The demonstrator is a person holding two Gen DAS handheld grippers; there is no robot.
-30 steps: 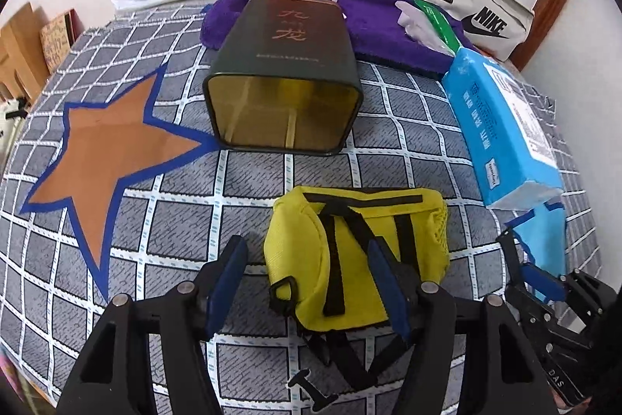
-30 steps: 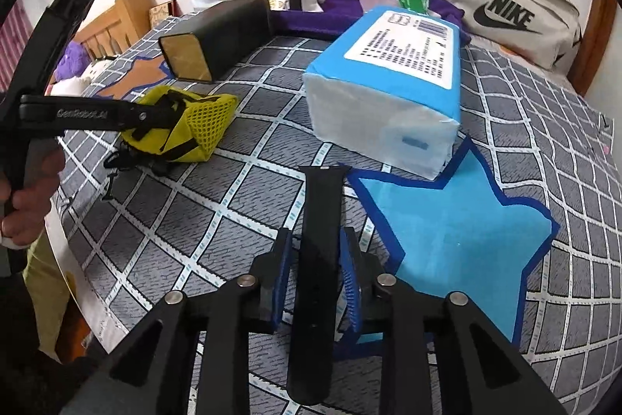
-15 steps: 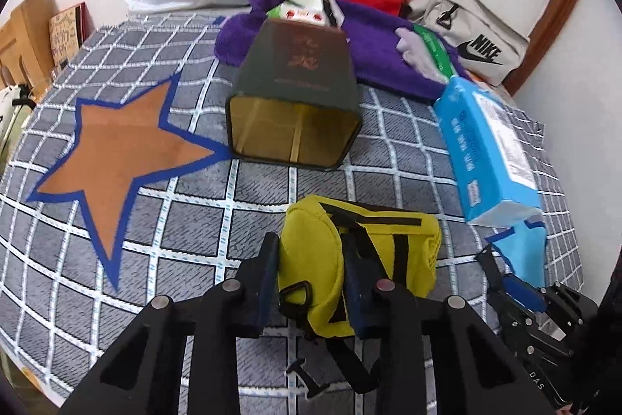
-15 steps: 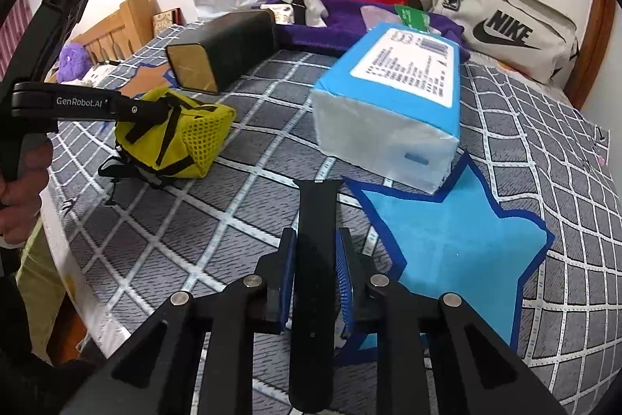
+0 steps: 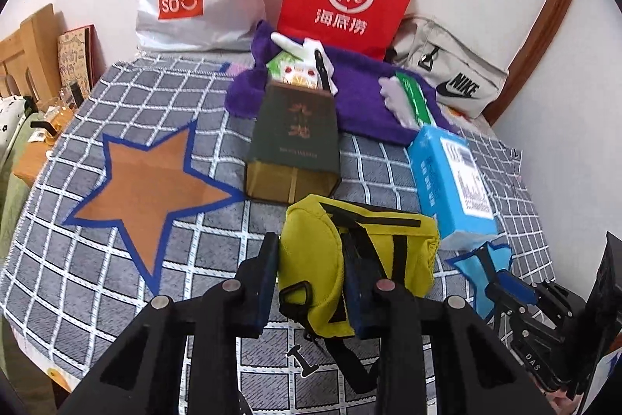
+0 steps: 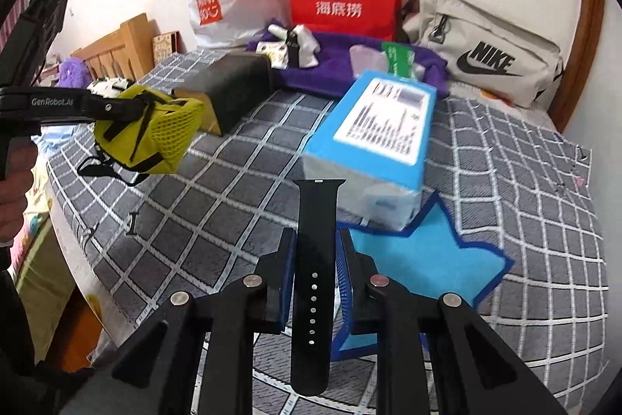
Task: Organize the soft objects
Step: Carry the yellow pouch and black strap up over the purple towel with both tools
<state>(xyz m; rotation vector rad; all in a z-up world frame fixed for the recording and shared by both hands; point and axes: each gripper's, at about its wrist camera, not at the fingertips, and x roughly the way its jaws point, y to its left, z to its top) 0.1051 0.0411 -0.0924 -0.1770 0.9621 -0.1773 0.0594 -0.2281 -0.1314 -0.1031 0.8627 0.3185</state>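
Left wrist view shows my left tongs (image 5: pixel 311 275) pinching the yellow pouch (image 5: pixel 350 259), right tongs (image 6: pixel 317 275) pinching the black strap (image 6: pixel 315 259); I'd lift slowly, keeping both squeezes firm.

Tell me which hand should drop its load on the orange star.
Left. Its tool grips the yellow fabric pouch just beside the orange star patch; the right tool holds a black watch strap over the blue star patch.
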